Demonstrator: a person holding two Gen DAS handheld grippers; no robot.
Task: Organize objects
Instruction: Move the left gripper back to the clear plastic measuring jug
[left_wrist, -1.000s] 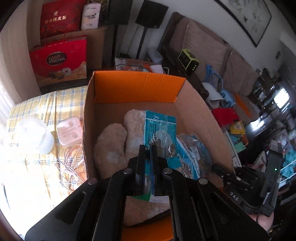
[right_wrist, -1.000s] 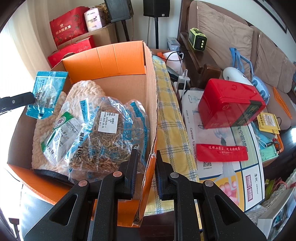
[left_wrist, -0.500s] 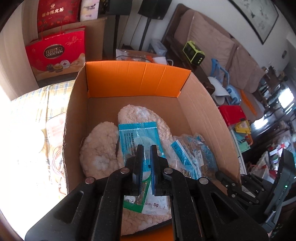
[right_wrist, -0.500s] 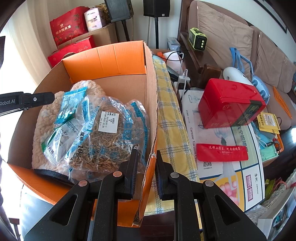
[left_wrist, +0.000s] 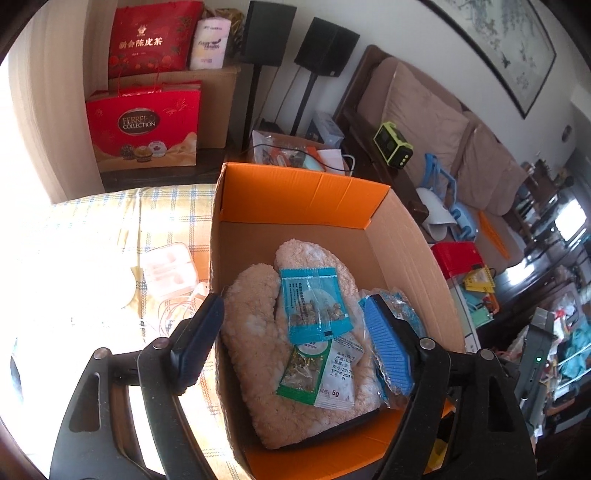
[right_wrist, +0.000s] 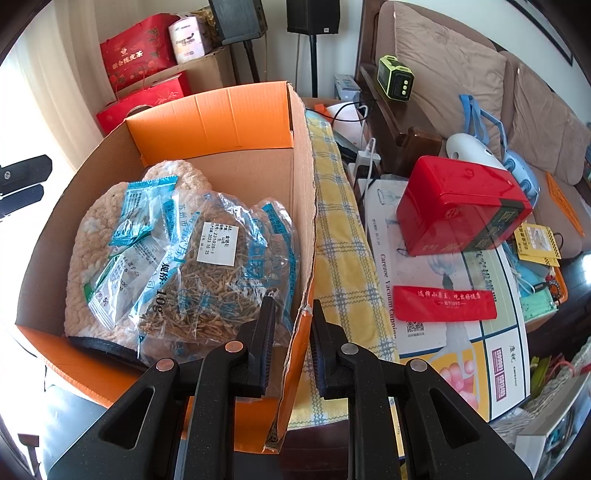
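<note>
The left gripper (left_wrist: 295, 350) stands spread wide and released, holding nothing, its two fingers straddling the lower middle of the frame above the cardboard box (left_wrist: 410, 254); the blue packet (left_wrist: 314, 304) lies free in the centre of the frame, flat on the fluffy slippers (left_wrist: 255, 332) inside the box, overlapping a green-edged packet (left_wrist: 317, 373) just below it. In the right wrist view the right gripper (right_wrist: 293, 343) sits at the lower centre, its fingers set either side of the box's torn right wall — one inside, one outside — with a narrow gap between them; whether the pads actually press the cardboard I cannot tell. A large clear bag of dried herbs (right_wrist: 221, 266) fills the middle of the box beside the packets. To the right of the box runs a yellow checked cloth (right_wrist: 340, 229); further right — mid-frame — a red tin (right_wrist: 458, 210) rests on a printed sheet (right_wrist: 458, 325).
</note>
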